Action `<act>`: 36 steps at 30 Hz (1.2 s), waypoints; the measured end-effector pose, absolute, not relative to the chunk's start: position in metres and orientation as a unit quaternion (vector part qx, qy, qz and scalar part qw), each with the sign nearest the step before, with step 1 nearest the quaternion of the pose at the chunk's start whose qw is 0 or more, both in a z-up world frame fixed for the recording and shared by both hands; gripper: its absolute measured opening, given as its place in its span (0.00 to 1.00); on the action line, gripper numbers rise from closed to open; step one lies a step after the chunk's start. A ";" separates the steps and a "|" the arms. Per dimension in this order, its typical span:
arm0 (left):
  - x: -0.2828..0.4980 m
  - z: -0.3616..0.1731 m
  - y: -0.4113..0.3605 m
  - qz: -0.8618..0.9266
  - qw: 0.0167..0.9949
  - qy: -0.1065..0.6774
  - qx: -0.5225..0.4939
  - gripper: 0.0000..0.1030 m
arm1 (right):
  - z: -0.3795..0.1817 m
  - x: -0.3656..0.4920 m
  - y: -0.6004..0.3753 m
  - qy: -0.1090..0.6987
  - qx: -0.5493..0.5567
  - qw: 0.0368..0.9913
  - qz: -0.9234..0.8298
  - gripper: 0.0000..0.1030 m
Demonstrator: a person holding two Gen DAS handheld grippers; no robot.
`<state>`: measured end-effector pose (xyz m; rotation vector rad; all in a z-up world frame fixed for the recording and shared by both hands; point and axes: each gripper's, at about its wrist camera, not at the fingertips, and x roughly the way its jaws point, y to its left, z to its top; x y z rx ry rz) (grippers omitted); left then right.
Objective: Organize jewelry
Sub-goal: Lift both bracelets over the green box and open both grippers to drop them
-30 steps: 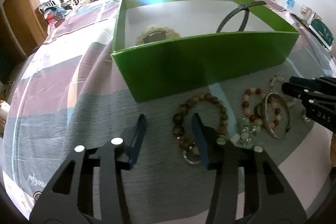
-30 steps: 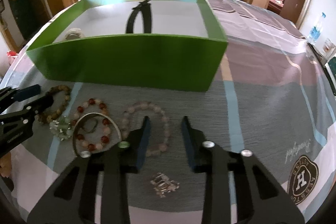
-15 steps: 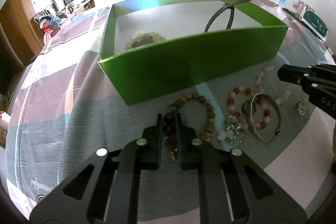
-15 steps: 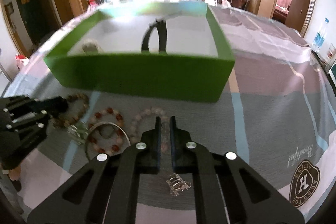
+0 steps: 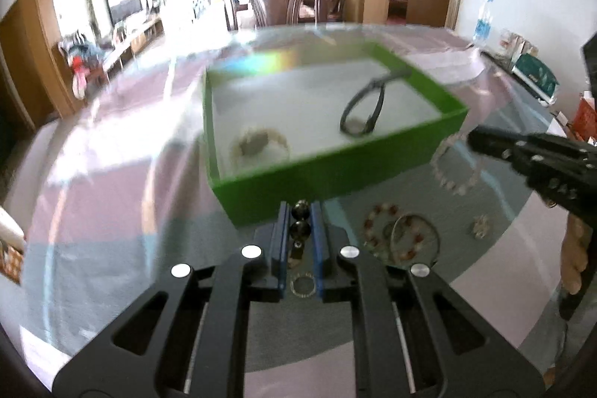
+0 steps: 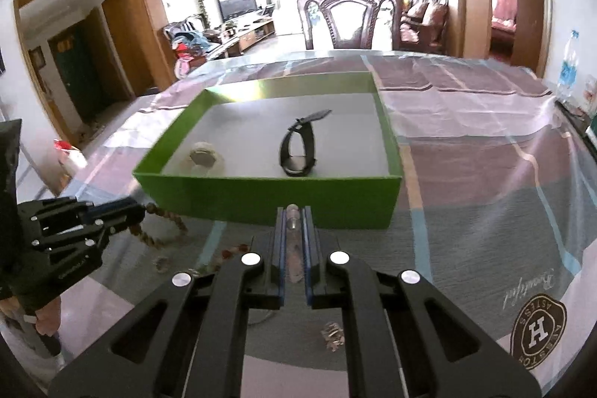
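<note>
We are holding a bracelet in each pair of tongs, both just short of the green box (image 6: 268, 200). Left tongs (image 5: 300, 230) are pinching the dark wooden bead bracelet (image 5: 300, 229): two beads are showing between the blue pads, and in the right wrist view the rest of the loop (image 6: 164, 222) is hanging slack beneath them, clear of the surface (image 6: 485, 230). Right tongs (image 6: 293, 230) are pinching the pale pink bead bracelet (image 6: 293, 248); from the left wrist view its loop (image 5: 453, 166) is dangling below the tips, in front of the box's near right corner.

Key relation: the box is lying straight ahead of both tongs and lower than them, its long axis running crosswise to our line of approach. Its near wall is standing between each bracelet and the white floor. Left tongs are facing the near left stretch of wall, right tongs the middle to right.

Inside, we are seeing a pale bracelet (image 6: 203, 157) at the left and a black watch (image 6: 298, 152) near centre, strap loop standing on edge, long axis pointing away from us.

Judging the drop zones: free floor beside each of those. Hanging loops look likely to snag the wall unless carried over it.
</note>
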<state>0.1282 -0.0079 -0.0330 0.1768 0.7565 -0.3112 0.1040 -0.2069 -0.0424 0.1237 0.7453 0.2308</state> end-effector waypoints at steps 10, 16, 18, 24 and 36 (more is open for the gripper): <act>0.170 0.021 -0.008 -0.133 0.932 0.329 0.076 0.11 | -0.001 0.144 -0.219 0.336 0.047 0.937 0.078 0.08; 0.220 -0.006 -0.022 -0.104 0.921 0.368 0.073 0.11 | -0.029 0.191 -0.229 0.376 0.067 0.923 0.042 0.08; 0.227 -0.011 -0.025 -0.101 0.920 0.372 0.072 0.11 | -0.037 0.199 -0.230 0.383 0.076 0.920 0.040 0.08; 0.229 -0.019 -0.021 -0.105 0.914 0.386 0.062 0.15 | -0.048 0.194 -0.227 0.409 0.065 0.909 0.052 0.24; 0.161 -0.061 -0.033 -0.143 0.879 0.438 0.122 0.32 | -0.094 0.121 -0.173 0.494 -0.011 0.853 0.168 0.25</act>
